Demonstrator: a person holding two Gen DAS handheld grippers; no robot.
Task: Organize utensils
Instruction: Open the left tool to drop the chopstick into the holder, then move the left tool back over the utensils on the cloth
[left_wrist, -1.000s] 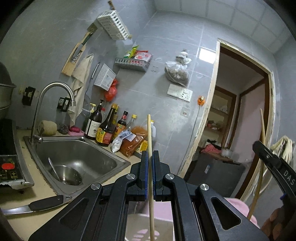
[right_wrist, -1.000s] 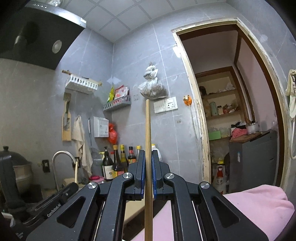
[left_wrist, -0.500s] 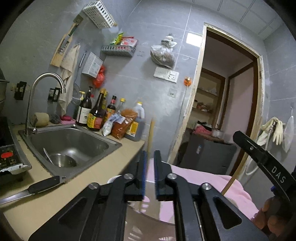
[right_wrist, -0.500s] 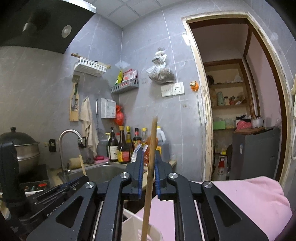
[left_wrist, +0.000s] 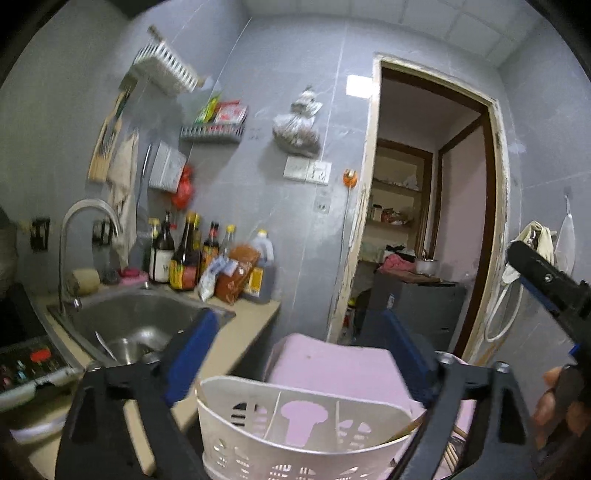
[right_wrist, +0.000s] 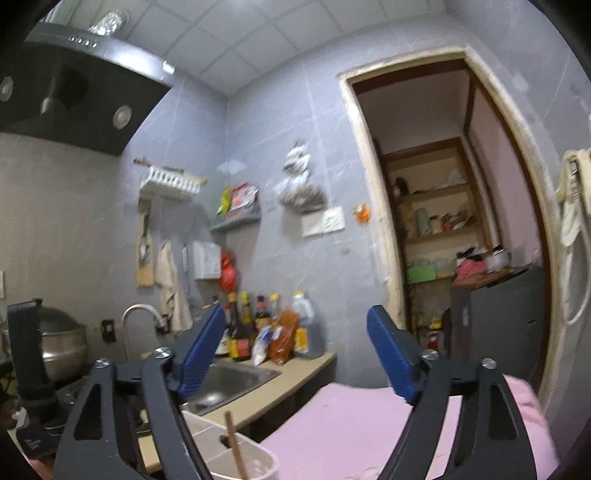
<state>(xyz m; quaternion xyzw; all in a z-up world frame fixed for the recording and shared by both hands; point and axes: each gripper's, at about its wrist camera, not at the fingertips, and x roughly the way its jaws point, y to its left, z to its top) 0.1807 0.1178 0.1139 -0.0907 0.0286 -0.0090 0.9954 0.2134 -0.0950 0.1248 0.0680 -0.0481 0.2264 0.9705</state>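
Two claws are seen, each with its jaws opening wide and nothing pressed between the blue pads. The left claw (left_wrist: 299, 332) is held level over a white holder (left_wrist: 295, 435), a perforated plastic caddy split by thin walls into compartments. The holder sits low in the left wrist view, below and between the spread fingers (left_wrist: 192, 343), with its rim just under them. A chopstick (left_wrist: 402, 432) is seen leaning against the holder's right rim, tilted, with its lower part hidden by the right finger; which compartment it stands in cannot be told. More brown sticks are glimpsed at the lower right behind that finger, blurred.

The right claw (right_wrist: 295, 354) is pointed slightly upward toward the grey tiled wall. In the right wrist view a second chopstick (right_wrist: 234, 443) is seen standing tilted in the holder (right_wrist: 258, 458), below the claw and nearer its left finger, clear of both pads. The left claw's body is visible at the far left of that view, and the right claw's body at the far right of the left wrist view, with fingers of a hand (left_wrist: 554, 398) around it.

A pink sleeve (right_wrist: 351, 424) is seen under and behind the holder. Beyond it, the desk (left_wrist: 236, 332) is seen carrying a steel sink (left_wrist: 136, 325) and a row of bottles (left_wrist: 192, 254) against the wall.
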